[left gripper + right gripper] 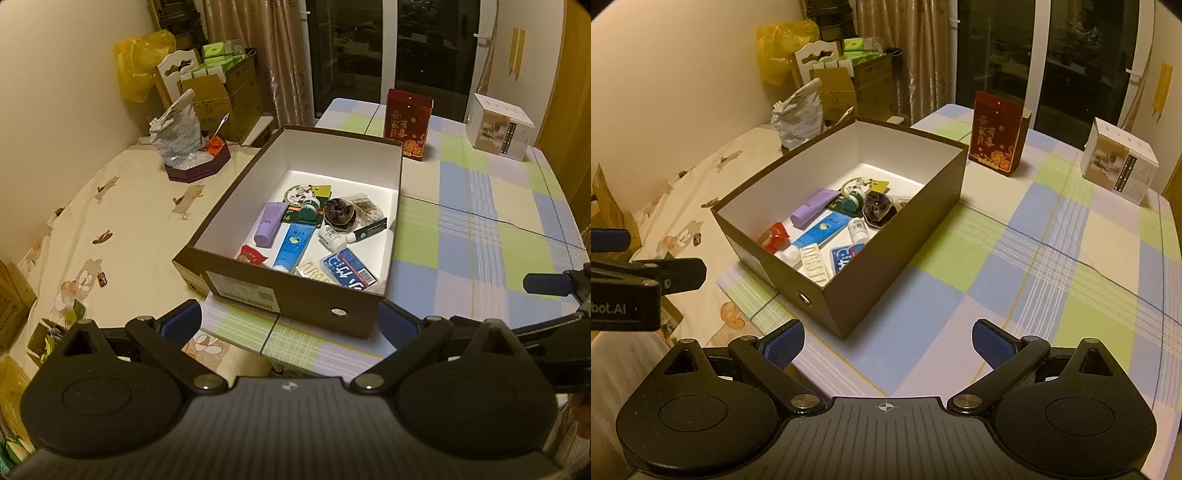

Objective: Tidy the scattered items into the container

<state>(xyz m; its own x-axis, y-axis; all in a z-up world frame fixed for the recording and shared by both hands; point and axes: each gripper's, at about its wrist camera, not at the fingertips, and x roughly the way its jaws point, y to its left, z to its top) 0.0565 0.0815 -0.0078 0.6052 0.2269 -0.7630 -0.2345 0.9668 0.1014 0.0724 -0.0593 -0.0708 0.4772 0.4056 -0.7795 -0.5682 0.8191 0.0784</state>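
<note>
Clearly, in the left wrist view, the brown box is sitting on the checked cloth of the worktop, just ahead of the left gripper, whose jaws are standing wide apart with nothing between them. A white label with fine print is showing on the box's near wall, too small to read. Inside are lying a purple tube, a blue tube, a red packet, a white bottle, a blue and white packet with large letters I cannot make out, a dark scrunchie and a round patterned disc. Behind the box a red carton with gold Chinese characters is standing upright, and a white carton is sitting further right. A purple tray holding a crumpled bag is resting on the cream cloth to the left. The right gripper's blue fingertip is poking in at the right edge.

In the right wrist view, the right gripper is hanging over bare cloth, its jaws spread wide and empty, with the box ahead and to the left, apart from them. The left gripper is showing at the left edge, lettered "bot.AI". The red carton and the white carton are standing well beyond, nothing blocking the way to the box.
</note>
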